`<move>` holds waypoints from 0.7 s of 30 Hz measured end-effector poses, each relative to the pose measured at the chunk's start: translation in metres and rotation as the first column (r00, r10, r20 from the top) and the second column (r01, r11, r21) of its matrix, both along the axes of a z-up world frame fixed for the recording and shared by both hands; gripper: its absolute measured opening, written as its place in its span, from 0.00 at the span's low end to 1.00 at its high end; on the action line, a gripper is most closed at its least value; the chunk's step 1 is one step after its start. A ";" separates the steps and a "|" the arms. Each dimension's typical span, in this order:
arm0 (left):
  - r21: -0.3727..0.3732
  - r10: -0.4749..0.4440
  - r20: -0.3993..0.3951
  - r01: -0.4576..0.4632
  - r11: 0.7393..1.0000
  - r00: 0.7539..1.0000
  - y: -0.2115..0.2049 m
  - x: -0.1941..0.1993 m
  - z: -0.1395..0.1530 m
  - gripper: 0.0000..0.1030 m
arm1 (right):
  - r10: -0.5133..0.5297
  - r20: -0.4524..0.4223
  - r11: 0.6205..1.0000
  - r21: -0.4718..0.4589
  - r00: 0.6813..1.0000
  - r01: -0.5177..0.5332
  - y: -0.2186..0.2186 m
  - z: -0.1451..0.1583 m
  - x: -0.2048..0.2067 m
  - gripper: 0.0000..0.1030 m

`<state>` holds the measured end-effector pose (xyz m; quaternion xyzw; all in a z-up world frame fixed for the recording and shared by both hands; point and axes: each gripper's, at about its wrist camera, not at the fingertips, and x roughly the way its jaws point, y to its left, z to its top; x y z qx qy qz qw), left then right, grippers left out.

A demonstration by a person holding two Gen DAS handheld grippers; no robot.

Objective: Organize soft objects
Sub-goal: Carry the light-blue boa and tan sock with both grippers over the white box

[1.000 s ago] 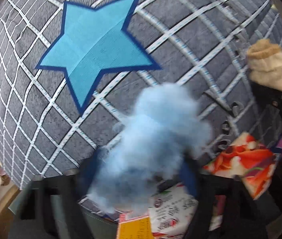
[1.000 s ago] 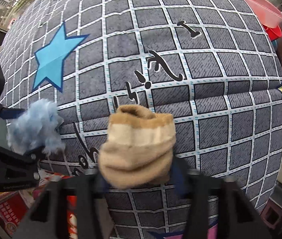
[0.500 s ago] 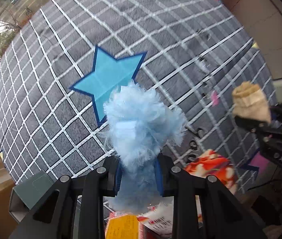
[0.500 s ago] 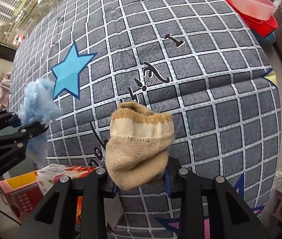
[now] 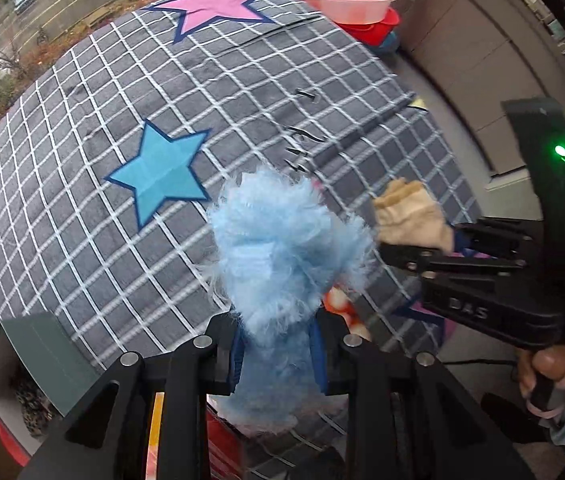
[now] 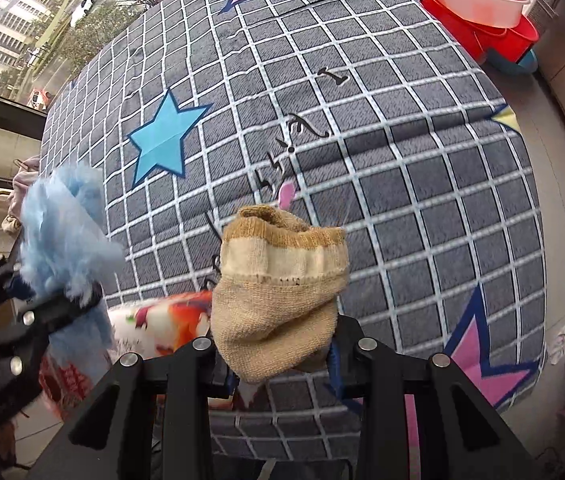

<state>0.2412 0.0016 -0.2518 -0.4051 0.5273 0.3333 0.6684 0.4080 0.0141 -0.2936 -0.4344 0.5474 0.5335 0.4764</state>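
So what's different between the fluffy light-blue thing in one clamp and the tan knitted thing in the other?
The fluffy light-blue piece is shaggy, with long loose fibres; the tan knitted sock has a tight weave and a darker ribbed cuff. The blue piece has no clear shape, whereas the sock shows an open mouth. The left gripper holds the blue one, the right gripper the sock. Both are soft, pinched low and lifted clear of the checked grey blanket.

Both grippers are pointing steeply down over the grid blanket (image 6: 422,184). Left gripper (image 5: 278,354) is clamping the blue fluff (image 5: 286,248); right gripper (image 6: 282,360) is clamping the tan sock (image 6: 278,292). A hand (image 5: 550,372) is gripping the right handle.
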 end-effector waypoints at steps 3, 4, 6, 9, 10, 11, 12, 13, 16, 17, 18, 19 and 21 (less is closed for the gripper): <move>-0.008 0.000 0.030 0.000 1.000 1.000 -0.020 -0.002 0.004 0.29 | 0.004 0.001 1.000 -0.002 1.000 -0.004 -0.013 0.004 -0.005 0.34; -0.011 -0.001 0.038 0.001 1.000 0.999 -0.025 -0.003 0.005 0.29 | 0.006 0.002 1.000 -0.003 1.000 -0.006 -0.018 0.005 -0.006 0.34; -0.009 -0.013 0.046 0.014 1.000 0.999 -0.041 -0.005 0.007 0.29 | 0.010 0.002 1.000 -0.008 1.000 -0.010 -0.027 0.008 -0.009 0.34; -0.004 -0.040 0.050 0.040 0.999 0.998 -0.065 -0.008 0.009 0.29 | 0.021 0.007 1.000 -0.021 1.000 -0.021 -0.042 0.009 -0.015 0.34; -0.010 -0.044 0.056 0.045 0.999 0.997 -0.072 -0.010 0.009 0.29 | 0.022 0.007 0.999 -0.024 1.000 -0.022 -0.046 0.009 -0.017 0.34; -0.016 -0.048 0.063 0.049 0.999 0.997 -0.081 -0.013 0.009 0.29 | 0.024 0.007 0.999 -0.028 1.000 -0.024 -0.050 0.009 -0.019 0.34; -0.017 -0.050 0.065 0.051 0.999 0.997 -0.086 -0.014 0.009 0.29 | 0.028 0.009 0.999 -0.032 1.000 -0.028 -0.054 0.009 -0.022 0.34; -0.018 -0.052 0.067 0.053 0.998 0.996 -0.092 -0.017 0.009 0.29 | 0.034 0.011 0.999 -0.035 0.999 -0.034 -0.059 0.009 -0.025 0.34; -0.020 -0.056 0.073 0.058 0.998 0.996 -0.109 -0.026 0.009 0.29 | 0.053 0.012 0.998 -0.043 0.999 -0.052 -0.070 0.010 -0.036 0.34; -0.024 -0.053 0.077 0.055 0.998 0.996 -0.115 -0.030 0.008 0.29 | 0.064 0.013 0.997 -0.047 0.998 -0.063 -0.074 0.010 -0.041 0.34; -0.027 -0.049 0.080 0.051 0.998 0.996 -0.119 -0.034 0.008 0.29 | 0.073 0.013 0.996 -0.049 0.997 -0.072 -0.077 0.011 -0.045 0.34; -0.031 -0.042 0.084 0.045 0.998 0.996 -0.124 -0.039 0.008 0.29 | 0.086 0.014 0.995 -0.052 0.996 -0.085 -0.081 0.011 -0.051 0.34; -0.033 -0.031 0.085 0.034 0.999 0.996 -0.132 -0.047 0.007 0.29 | 0.111 0.012 0.992 -0.060 0.994 -0.110 -0.087 0.011 -0.061 0.34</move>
